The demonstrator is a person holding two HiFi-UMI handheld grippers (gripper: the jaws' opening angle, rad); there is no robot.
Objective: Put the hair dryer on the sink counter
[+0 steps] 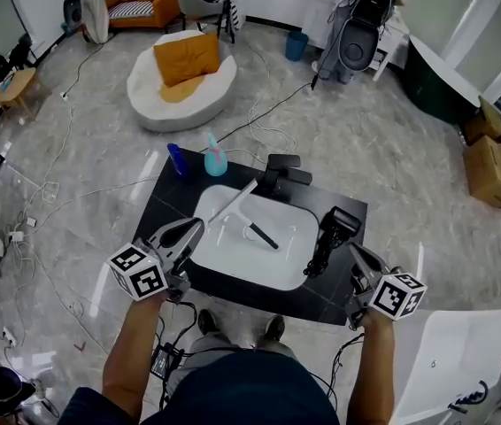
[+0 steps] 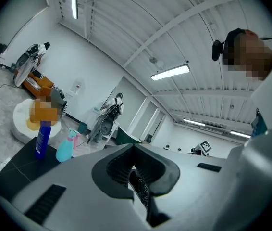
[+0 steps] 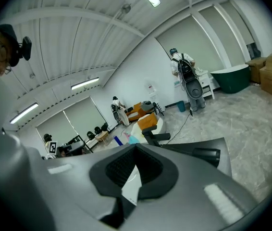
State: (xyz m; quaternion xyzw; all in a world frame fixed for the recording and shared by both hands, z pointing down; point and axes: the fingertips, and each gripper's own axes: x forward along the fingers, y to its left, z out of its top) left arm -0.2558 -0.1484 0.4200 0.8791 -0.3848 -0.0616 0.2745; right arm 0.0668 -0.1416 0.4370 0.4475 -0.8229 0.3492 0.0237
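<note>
- Left gripper (image 1: pixel 196 228) was shut with nothing between its jaws, hovering over the near left corner of the basin (image 1: pixel 279 268).
- Right gripper (image 1: pixel 354 251) also looked closed and empty; its own view showed the pads meeting, with only a sliver of white basin beyond them.
- That gripper's tip sat just beside the dryer (image 1: pixel 334 230) and appeared apart from it, though the head view was too coarse to be sure.
- The dryer lay on its side on the dark tabletop (image 1: pixel 167 205), right of the basin, with its blocky head away from the person and its handle pointing back toward them.
- Its cord (image 1: pixel 314 266) trailed off the handle end toward the front edge.
- Judged by its looks, the dryer would be stiff, smooth plastic, fairly light but head-heavy, so a grip far down the handle would probably let it swing.
- The best hold seemed to be the handle just below the head, across its narrow sides, with slack left in the cord.
- A blue bottle (image 1: pixel 176 159) and a spray bottle (image 1: pixel 216 160) stood well clear at the back.
</note>
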